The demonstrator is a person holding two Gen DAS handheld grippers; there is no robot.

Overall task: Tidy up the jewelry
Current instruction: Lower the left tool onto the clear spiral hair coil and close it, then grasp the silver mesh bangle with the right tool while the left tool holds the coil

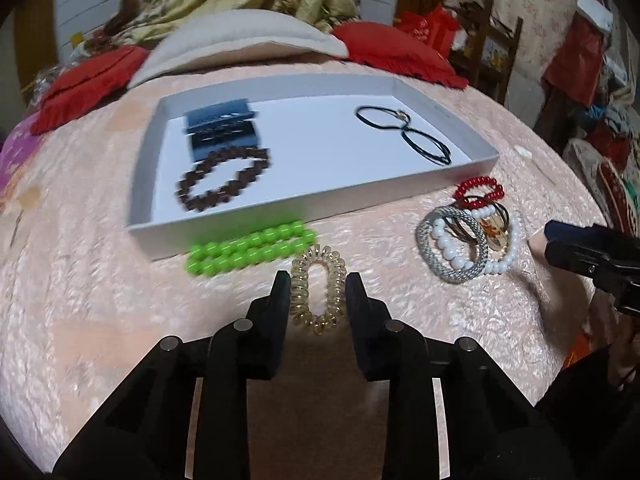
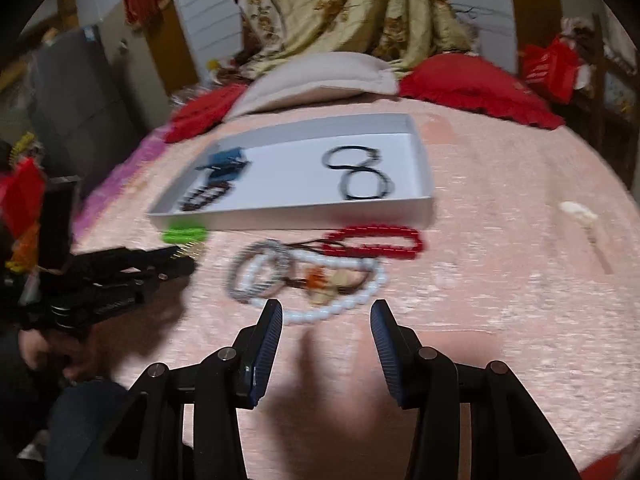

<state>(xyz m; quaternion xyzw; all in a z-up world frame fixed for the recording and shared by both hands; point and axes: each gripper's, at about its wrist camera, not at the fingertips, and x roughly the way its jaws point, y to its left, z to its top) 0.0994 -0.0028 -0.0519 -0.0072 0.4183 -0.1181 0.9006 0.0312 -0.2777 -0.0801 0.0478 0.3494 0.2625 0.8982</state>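
Observation:
A white shallow box (image 1: 312, 204) lies on the pink bedspread. It holds a blue clip card (image 1: 222, 126), a brown bead bracelet (image 1: 222, 180) and black cords (image 1: 404, 132). My left gripper (image 1: 318, 286) is open, its fingers either side of a clear coil hair tie (image 1: 318, 290). A green bead bracelet (image 1: 250, 248) lies just beyond it. A pile with a grey braided ring (image 1: 452, 244), white beads (image 2: 344, 300) and red beads (image 2: 374, 240) lies to the right. My right gripper (image 2: 326, 314) is open, empty, just short of the white beads.
Red cushions (image 2: 476, 88) and a cream pillow (image 2: 316, 76) lie at the bed's far end. A yellow floral curtain (image 2: 352, 12) hangs behind. A small white scrap (image 2: 578, 212) lies at the right of the bedspread. Furniture and clutter stand at both sides.

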